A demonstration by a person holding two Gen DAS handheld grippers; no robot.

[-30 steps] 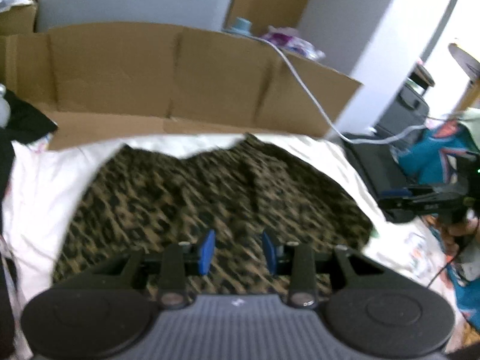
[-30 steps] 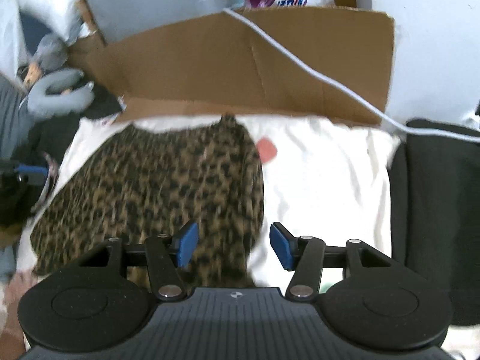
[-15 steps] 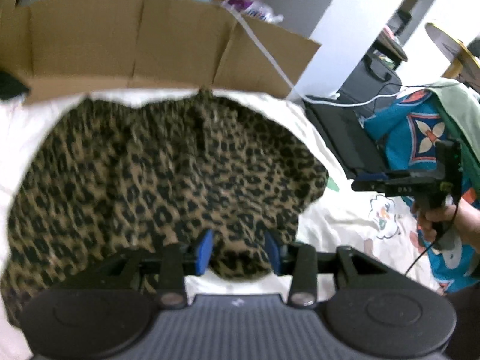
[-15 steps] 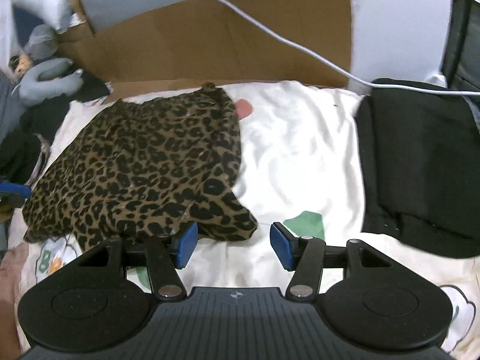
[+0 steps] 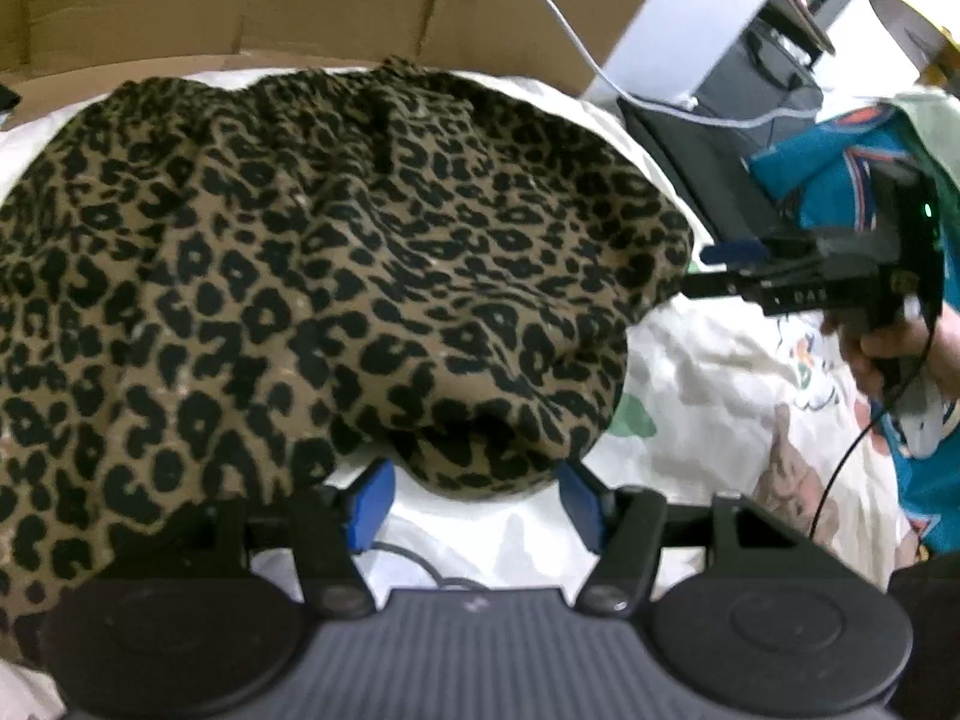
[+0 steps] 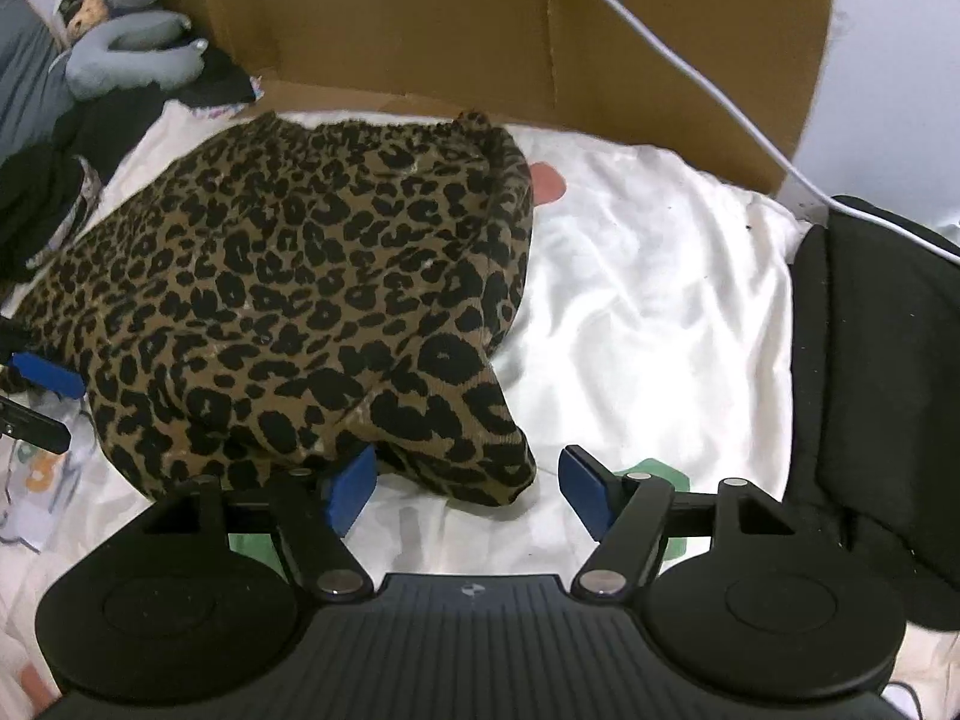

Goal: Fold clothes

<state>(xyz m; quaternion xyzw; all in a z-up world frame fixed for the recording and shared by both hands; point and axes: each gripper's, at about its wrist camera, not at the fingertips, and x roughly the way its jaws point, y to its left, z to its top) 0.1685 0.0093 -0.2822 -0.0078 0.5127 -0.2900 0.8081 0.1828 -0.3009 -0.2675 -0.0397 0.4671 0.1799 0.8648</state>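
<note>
A leopard-print garment lies spread on a white printed sheet; it also shows in the right wrist view. My left gripper is open, its blue pads on either side of the garment's near hem bulge. My right gripper is open, with the garment's near right corner lying between its pads. The right gripper also shows in the left wrist view at the garment's right edge. The left gripper's blue tip shows at the left edge of the right wrist view.
A cardboard wall stands behind the sheet with a white cable draped over it. A black cloth pile lies to the right. A grey neck pillow and dark clothes sit at the far left. Teal fabric lies at the right.
Both grippers have moved down and in toward the garment's near edge. The left gripper's jaws have opened wider around the hem. The garment now fills more of both views.
</note>
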